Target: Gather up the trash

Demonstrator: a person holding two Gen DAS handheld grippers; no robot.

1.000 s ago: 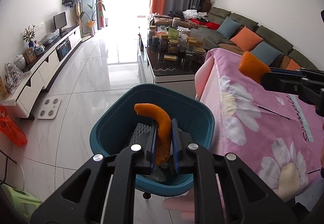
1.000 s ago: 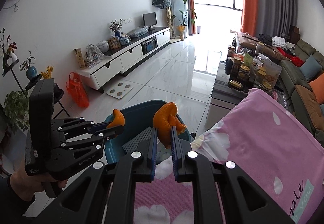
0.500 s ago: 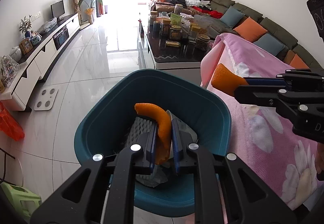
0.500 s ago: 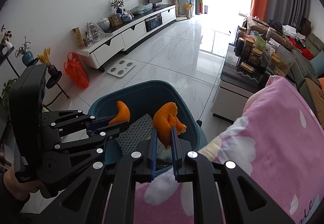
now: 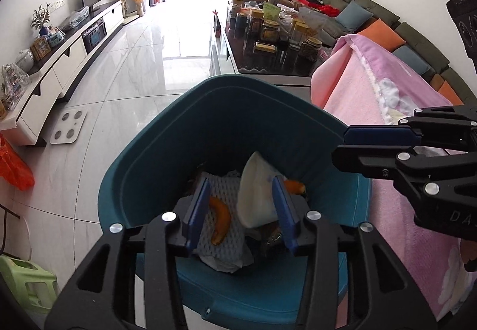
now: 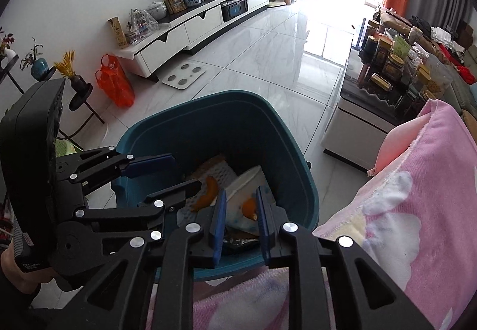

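Observation:
A teal trash bin (image 5: 155,169) stands on the floor beside the pink blanket; it also shows in the right wrist view (image 6: 286,133). Inside lie a curved orange peel (image 5: 219,218) on white foam netting (image 5: 226,246), a white paper cup (image 5: 256,195) and a second orange peel (image 5: 293,186). My left gripper (image 5: 241,210) is open and empty above the bin. My right gripper (image 6: 240,210) is open and empty over the bin, with both peels (image 6: 208,194) (image 6: 249,207) below it.
A pink flowered blanket (image 5: 396,133) lies right of the bin. A dark coffee table (image 5: 268,61) crowded with jars stands beyond it. A white TV cabinet (image 6: 190,28), a bathroom scale (image 6: 183,75), an orange bag (image 6: 114,85) and a green stool (image 5: 26,282) are to the left.
Both grippers moved lower over the bin and opened. Each orange peel dropped out of its jaws and now lies in the bin.

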